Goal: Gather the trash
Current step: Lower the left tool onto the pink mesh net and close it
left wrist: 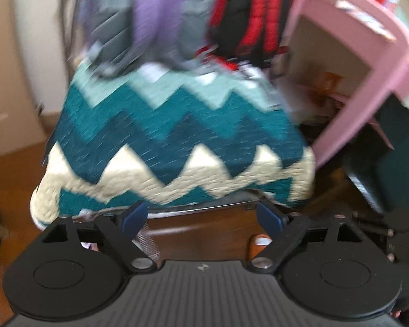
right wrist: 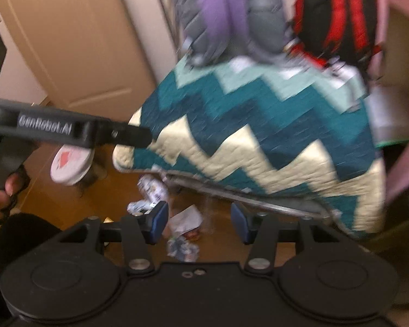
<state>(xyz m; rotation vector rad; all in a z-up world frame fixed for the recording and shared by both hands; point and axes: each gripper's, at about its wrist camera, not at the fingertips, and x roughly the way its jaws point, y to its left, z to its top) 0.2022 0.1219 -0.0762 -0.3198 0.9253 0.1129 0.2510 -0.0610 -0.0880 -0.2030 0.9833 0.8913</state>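
Note:
Several scraps of trash lie on the wood floor in the right wrist view: a white paper scrap (right wrist: 186, 219), a crumpled blue-white wrapper (right wrist: 182, 248) and a printed wrapper (right wrist: 152, 190) under the blanket's edge. My right gripper (right wrist: 199, 220) is open and empty, just above the paper scrap. My left gripper (left wrist: 201, 218) is open and empty, pointing under the blanket's hem; it also shows from the side in the right wrist view (right wrist: 133, 136). The frames are blurred.
A teal and cream zigzag blanket (left wrist: 171, 141) drapes over a metal-framed piece of furniture. Jackets (left wrist: 150, 19) and a red-black backpack (left wrist: 256, 16) hang above it. A pink table (left wrist: 368, 54) stands at the right. A white round lid (right wrist: 71, 163) and a door (right wrist: 76, 49) are at the left.

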